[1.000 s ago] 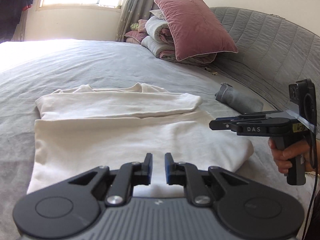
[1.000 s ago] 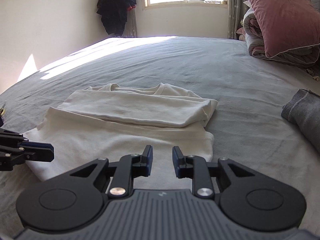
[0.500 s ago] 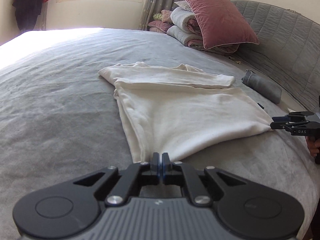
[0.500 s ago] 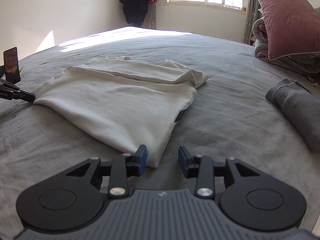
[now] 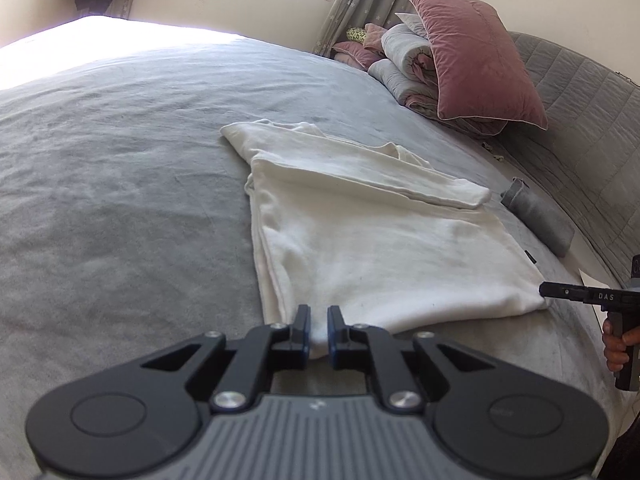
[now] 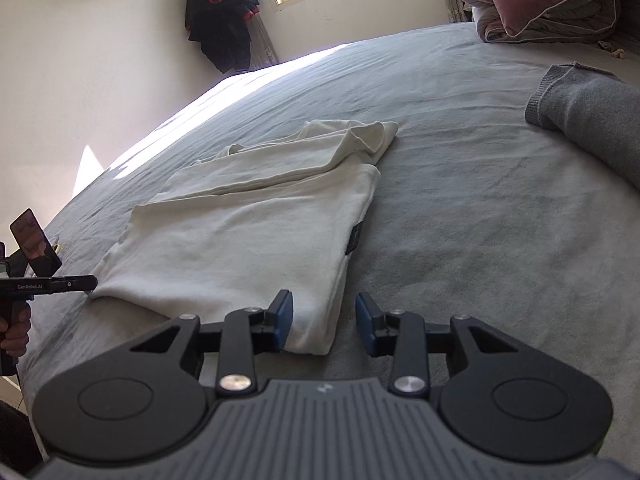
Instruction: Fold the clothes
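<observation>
Left wrist view, white garment (image 5: pixel 372 248) hem corner, open grey bedspread (image 5: pixel 120 184) leftward

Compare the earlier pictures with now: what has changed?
Both grippers moved apart from the hem's middle to the near corners of the white shirt. The left gripper has pinched its corner; the right gripper has jaws closing round the other. The shirt's fold, grey roll and pink pillow are unchanged.

L gripper (image 5: pixel 318 326) opening, R gripper (image 6: pixel 324 326) closing
</observation>
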Tool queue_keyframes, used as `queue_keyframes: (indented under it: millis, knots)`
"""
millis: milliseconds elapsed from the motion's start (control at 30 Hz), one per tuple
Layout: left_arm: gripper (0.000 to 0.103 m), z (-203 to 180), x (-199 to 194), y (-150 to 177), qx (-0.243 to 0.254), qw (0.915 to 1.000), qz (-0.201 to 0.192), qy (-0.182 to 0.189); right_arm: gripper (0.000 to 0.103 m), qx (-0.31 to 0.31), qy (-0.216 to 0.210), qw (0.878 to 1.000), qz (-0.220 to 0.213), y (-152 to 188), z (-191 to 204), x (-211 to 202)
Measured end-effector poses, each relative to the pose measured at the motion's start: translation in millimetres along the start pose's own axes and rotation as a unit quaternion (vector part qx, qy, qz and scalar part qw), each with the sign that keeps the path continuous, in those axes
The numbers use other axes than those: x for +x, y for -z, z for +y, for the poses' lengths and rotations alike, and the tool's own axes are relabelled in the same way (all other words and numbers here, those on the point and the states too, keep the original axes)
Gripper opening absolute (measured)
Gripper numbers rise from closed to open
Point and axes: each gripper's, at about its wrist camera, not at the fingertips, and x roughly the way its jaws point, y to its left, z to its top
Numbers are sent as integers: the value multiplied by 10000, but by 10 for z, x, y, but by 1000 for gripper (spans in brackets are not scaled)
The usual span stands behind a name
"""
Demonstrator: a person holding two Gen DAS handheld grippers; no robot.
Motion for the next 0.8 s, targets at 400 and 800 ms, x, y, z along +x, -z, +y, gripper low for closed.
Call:
queue_keyframes:
  millis: [400, 800]
  knots:
    - [3, 136, -22, -10, -443, 9989, -16, 165, 19, 467, -305, 9984, -91, 9, -111, -19]
    - [0, 330, -219, -28, -1033, 9939, -13, 383, 5, 928, -752, 9928, -129, -66, -295, -130]
